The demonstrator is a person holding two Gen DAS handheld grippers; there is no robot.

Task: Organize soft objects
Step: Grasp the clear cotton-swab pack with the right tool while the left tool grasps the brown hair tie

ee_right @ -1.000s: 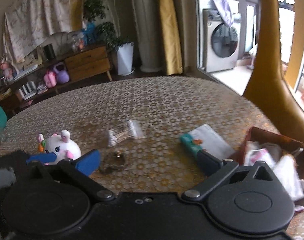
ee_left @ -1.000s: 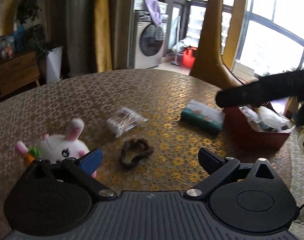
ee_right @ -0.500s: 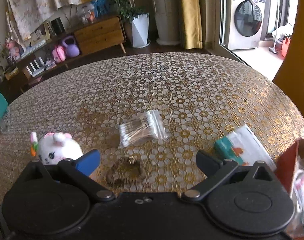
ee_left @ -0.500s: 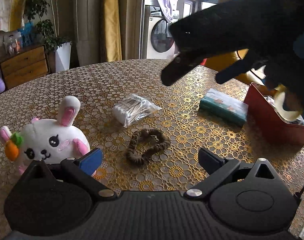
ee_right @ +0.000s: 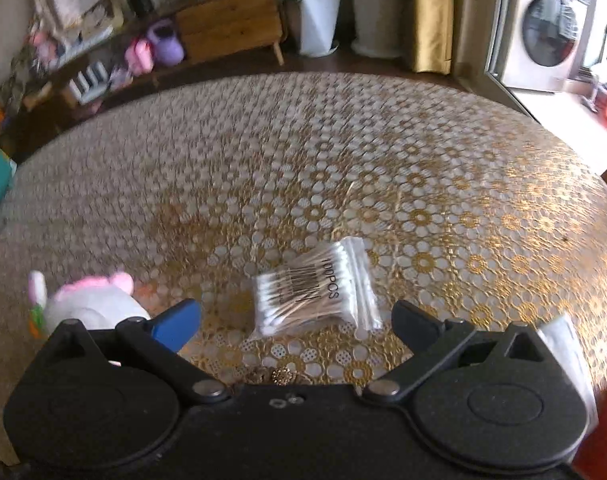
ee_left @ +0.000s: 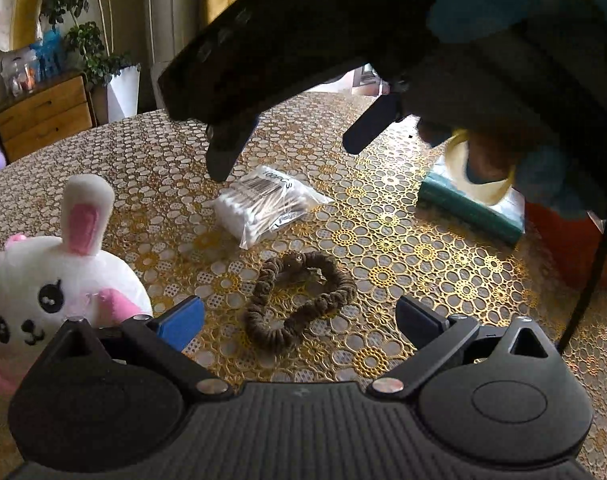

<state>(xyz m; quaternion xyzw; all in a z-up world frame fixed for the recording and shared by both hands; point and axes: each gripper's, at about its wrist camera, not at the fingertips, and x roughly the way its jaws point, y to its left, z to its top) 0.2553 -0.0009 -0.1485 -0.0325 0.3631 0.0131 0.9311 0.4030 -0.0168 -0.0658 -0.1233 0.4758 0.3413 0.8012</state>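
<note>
A clear bag of cotton swabs (ee_left: 265, 202) (ee_right: 315, 288) lies mid-table. My right gripper (ee_right: 295, 320) is open and empty, hovering just above the bag; in the left wrist view it (ee_left: 291, 148) hangs over the bag from the upper right. A brown scrunchie (ee_left: 299, 298) lies between the open fingers of my left gripper (ee_left: 299, 318), which is empty and low over the table. A white plush bunny (ee_left: 59, 276) (ee_right: 91, 304) sits at the left, beside my left gripper's blue fingertip.
A green tissue pack (ee_left: 469, 210) lies at the right, next to a red box (ee_left: 571, 240). The round table (ee_right: 343, 160) has a gold lace cloth. A wooden cabinet (ee_right: 229, 26) and a washing machine (ee_right: 551, 36) stand beyond the table.
My right gripper has swung left from the red box and come down over the cotton swab bag. My left gripper has moved closer to the scrunchie and bunny.
</note>
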